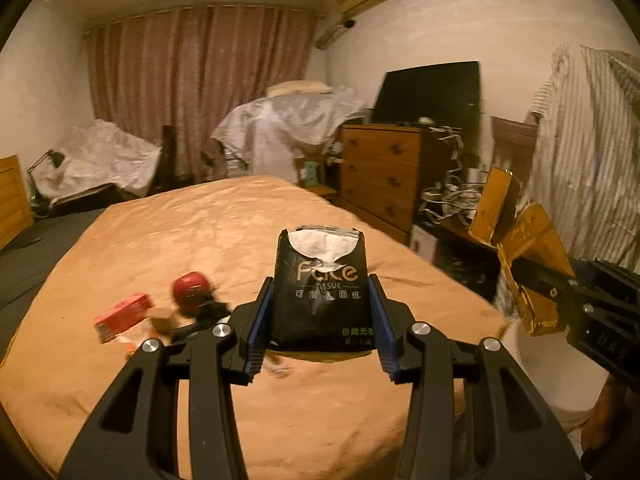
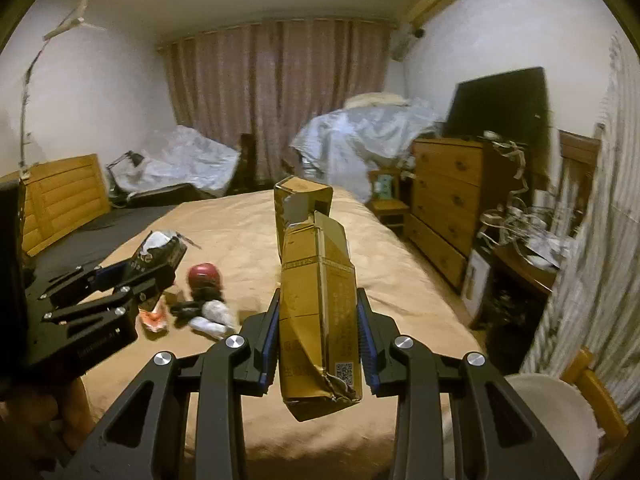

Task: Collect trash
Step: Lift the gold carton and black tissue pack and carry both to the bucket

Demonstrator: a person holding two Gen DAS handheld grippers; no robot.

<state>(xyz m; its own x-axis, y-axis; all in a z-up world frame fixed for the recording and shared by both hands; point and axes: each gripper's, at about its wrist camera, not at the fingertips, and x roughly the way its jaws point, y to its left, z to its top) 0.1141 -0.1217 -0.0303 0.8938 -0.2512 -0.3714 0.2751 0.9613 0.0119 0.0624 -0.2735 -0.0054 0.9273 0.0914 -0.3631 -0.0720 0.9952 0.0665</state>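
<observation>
My left gripper [image 1: 320,316] is shut on a black tissue pack [image 1: 320,280] with white tissue at its torn top, held upright above the tan bed [image 1: 200,240]. My right gripper [image 2: 318,332] is shut on a crushed gold carton [image 2: 316,300], held upright. The carton and right gripper also show at the right of the left wrist view [image 1: 528,264]. The left gripper with its pack shows at the left of the right wrist view [image 2: 132,276]. On the bed lie a red round object [image 1: 191,286], a red-pink packet [image 1: 122,314] and crumpled white wrappers [image 2: 214,316].
A white bin [image 2: 556,412] stands at the bed's near right corner. A wooden dresser [image 2: 448,204] with a dark TV [image 2: 500,104] and a cluttered desk [image 2: 524,264] line the right wall. Covered furniture [image 2: 360,136] stands by the curtains. A striped cloth [image 1: 584,152] hangs at the right.
</observation>
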